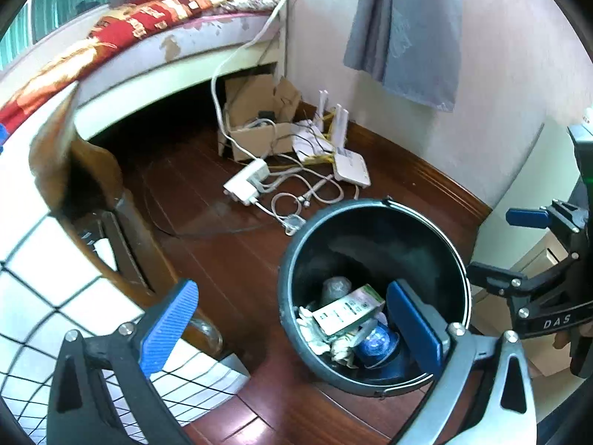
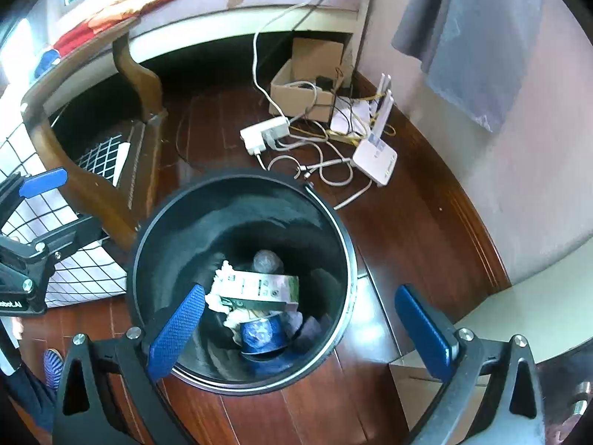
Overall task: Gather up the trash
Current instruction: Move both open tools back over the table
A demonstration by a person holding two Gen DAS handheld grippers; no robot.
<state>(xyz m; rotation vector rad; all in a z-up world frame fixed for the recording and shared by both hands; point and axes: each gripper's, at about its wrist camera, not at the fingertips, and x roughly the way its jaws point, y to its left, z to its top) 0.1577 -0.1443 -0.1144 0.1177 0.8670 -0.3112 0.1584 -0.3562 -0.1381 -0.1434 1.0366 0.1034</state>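
From my left wrist, my left claw (image 1: 292,330) hangs released, jaws spread wide with nothing between them. The dark trash bin (image 1: 374,222) stands on the wooden floor (image 1: 222,244) ahead and to the right of this claw, and my right-hand pad overlaps its near rim in the picture. Inside lie a green-and-white carton (image 1: 348,309), crumpled white paper (image 1: 315,333), a blue round lid-like piece (image 1: 376,343) and a grey wad (image 1: 335,287). Further ahead, past the bin, sit a power strip (image 1: 246,181), a white router (image 1: 350,167) and a cardboard box (image 1: 255,126) by the bed (image 1: 155,48). My right claw (image 1: 526,218) shows at the right edge.

From my right wrist, my right claw (image 2: 300,328) is also released and empty, jaws apart. The bin mouth lies directly ahead and below it, left pad over the opening, right pad outside the rim. The same carton lies on top of the trash, well down inside.

I judge that a drop has been made and both claws are free. I see no loose rubbish on the floor here, so the next move calls for turning away from the bin to find another piece.
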